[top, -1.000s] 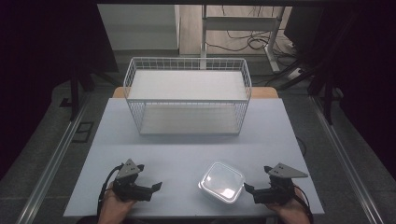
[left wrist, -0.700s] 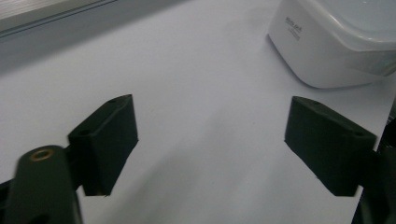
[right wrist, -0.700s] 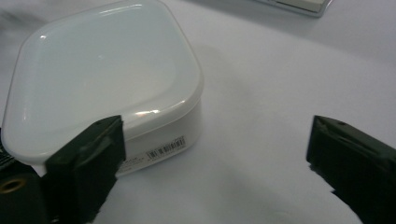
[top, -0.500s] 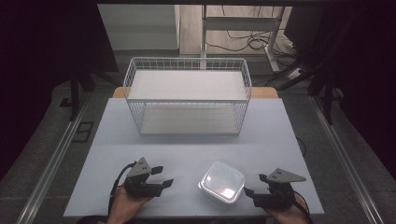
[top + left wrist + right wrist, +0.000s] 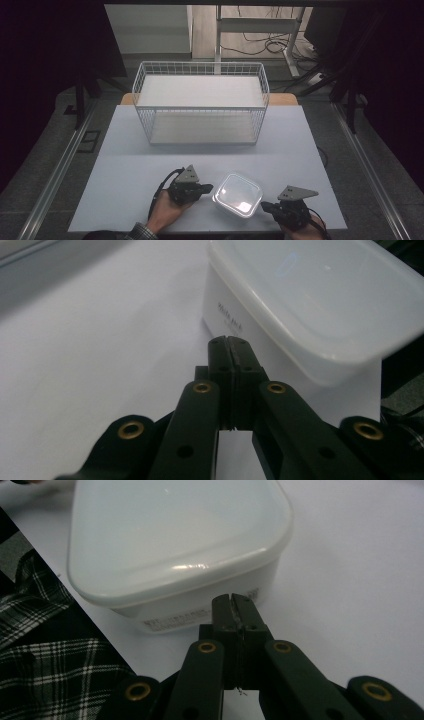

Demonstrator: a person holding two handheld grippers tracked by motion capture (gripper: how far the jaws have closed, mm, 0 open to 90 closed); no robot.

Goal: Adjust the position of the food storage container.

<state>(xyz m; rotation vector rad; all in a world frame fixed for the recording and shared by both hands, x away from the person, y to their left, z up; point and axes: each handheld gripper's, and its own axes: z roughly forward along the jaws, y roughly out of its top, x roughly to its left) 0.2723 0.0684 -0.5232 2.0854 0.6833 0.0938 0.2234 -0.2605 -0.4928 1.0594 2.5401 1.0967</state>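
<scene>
A translucent lidded plastic container [image 5: 237, 194] sits near the front edge of the white table [image 5: 125, 165]. My left gripper [image 5: 209, 189] lies just left of it, tips almost at its side wall. In the left gripper view the jaws [image 5: 230, 342] are pressed together with nothing between them, pointing at the container [image 5: 320, 300]. My right gripper [image 5: 265, 205] rests at the container's front right corner. Its jaws [image 5: 232, 600] are also shut and empty, close to the container's labelled wall [image 5: 175, 540]. Both pairs of jaws have just been closing.
A white wire basket [image 5: 200, 102] with a pale floor stands at the back middle of the table. Bare table lies between basket and container. A plaid sleeve [image 5: 45, 645] hangs past the table's front edge. Dark floor and rails flank the table.
The left hand slid right, bringing its gripper up to the container's left side. Both grippers' jaws went from spread to closed. The right hand barely shifted; the container stayed put.
</scene>
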